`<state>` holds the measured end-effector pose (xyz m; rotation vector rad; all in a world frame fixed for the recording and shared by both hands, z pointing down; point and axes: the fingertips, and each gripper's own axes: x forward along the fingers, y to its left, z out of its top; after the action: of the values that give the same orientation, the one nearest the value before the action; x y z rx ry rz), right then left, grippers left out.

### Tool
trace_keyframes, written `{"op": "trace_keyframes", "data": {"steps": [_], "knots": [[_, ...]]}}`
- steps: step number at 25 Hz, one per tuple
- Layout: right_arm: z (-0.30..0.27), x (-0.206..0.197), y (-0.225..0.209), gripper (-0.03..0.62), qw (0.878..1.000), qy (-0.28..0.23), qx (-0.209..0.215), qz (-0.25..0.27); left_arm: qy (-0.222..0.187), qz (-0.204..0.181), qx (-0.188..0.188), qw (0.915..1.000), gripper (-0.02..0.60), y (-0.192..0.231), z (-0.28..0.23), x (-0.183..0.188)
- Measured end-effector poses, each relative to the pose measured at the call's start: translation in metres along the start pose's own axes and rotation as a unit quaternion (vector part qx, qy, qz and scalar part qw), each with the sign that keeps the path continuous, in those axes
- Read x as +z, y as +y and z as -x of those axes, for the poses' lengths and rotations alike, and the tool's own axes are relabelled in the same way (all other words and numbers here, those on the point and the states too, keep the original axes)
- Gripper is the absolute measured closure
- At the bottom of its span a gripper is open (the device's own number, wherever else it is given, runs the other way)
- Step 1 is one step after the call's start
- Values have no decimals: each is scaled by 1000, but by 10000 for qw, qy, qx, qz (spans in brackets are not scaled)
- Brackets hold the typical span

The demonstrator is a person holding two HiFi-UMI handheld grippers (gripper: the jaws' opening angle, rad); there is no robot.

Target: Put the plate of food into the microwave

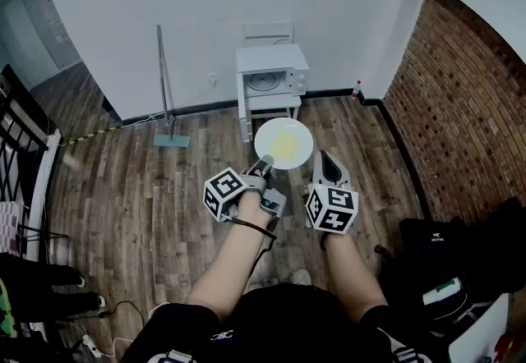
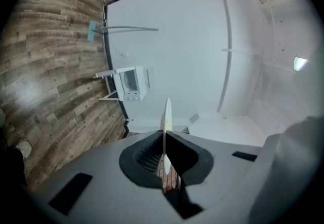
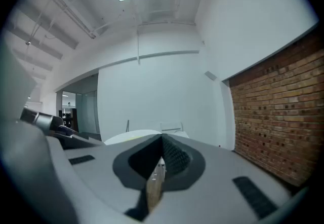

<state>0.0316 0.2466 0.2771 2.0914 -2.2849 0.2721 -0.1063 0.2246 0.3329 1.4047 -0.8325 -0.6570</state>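
Note:
A white plate (image 1: pixel 283 144) with yellow food is held level in front of me, and my left gripper (image 1: pixel 265 163) is shut on its near rim. In the left gripper view the plate (image 2: pixel 166 116) shows edge-on between the pressed jaws of the left gripper (image 2: pixel 164 163). My right gripper (image 1: pixel 322 158) hovers just right of the plate, shut with nothing in it. From the right gripper (image 3: pixel 159 161) the plate (image 3: pixel 124 137) shows at the left. The white microwave (image 1: pixel 273 80) sits on a small white stand (image 1: pixel 246 119) by the far wall, some way beyond the plate.
A mop (image 1: pixel 163 82) leans on the white wall left of the stand. A brick wall (image 1: pixel 460 107) runs along the right, with a small bottle (image 1: pixel 356 91) at its corner. Black bags (image 1: pixel 460 259) lie at the lower right. The floor is wood plank.

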Motion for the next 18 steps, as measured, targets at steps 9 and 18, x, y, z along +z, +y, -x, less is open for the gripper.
{"op": "trace_keyframes", "data": {"steps": [9, 18], "knots": [[7, -2, 4, 589, 9999, -125, -2, -63, -18, -50, 142, 9999, 568, 4, 7, -1], [8, -24, 50, 589, 9999, -31, -164, 5, 141, -64, 155, 9998, 568, 20, 36, 39]]}}
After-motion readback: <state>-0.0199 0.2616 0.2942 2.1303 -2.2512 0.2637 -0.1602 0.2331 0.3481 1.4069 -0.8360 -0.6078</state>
